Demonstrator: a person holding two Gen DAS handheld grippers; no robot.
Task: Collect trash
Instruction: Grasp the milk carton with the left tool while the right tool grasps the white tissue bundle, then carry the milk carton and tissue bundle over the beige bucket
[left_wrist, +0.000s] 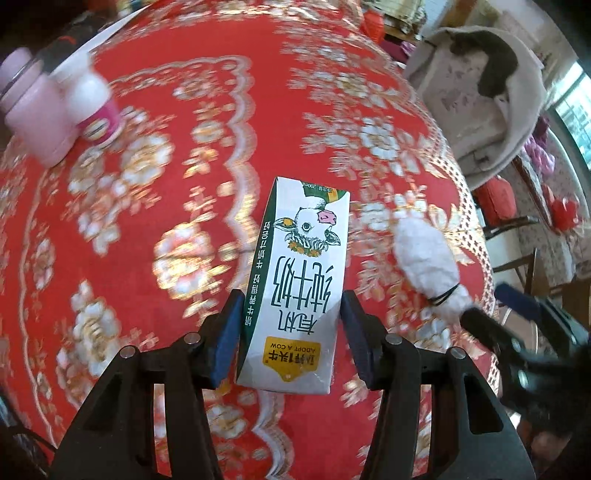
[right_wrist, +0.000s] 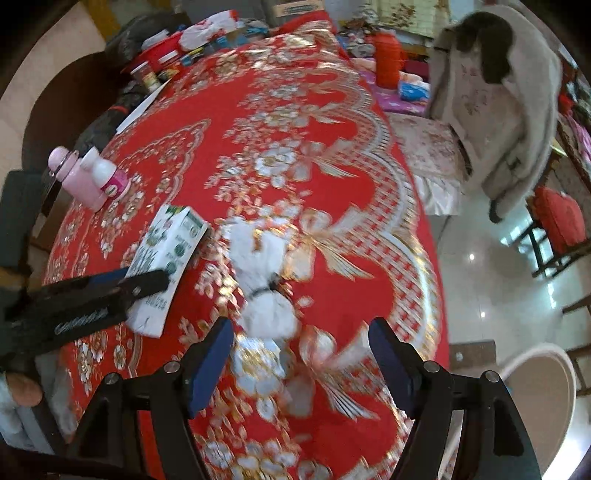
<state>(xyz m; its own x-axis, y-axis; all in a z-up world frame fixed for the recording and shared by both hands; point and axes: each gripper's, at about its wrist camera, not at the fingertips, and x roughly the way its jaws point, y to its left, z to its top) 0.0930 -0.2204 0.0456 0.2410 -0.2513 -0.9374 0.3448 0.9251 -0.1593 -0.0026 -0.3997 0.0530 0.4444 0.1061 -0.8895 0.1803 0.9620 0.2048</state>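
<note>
Left wrist view: left hand-held gripper grasps a milk carton, pads against both its sides.
Carton: over the red worktop, near its middle.
Right hand-held gripper: released, nothing between its jaws.
Tissue wad: white, tied with a black band, on the worktop just beyond the right jaws, beside the carton.
Bottles: pink and white, at the worktop's left edge.

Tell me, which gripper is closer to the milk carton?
Left. The left gripper has the milk carton right between its fingers. The right gripper is off to the side, open, in front of the white tissue bundle.
</note>
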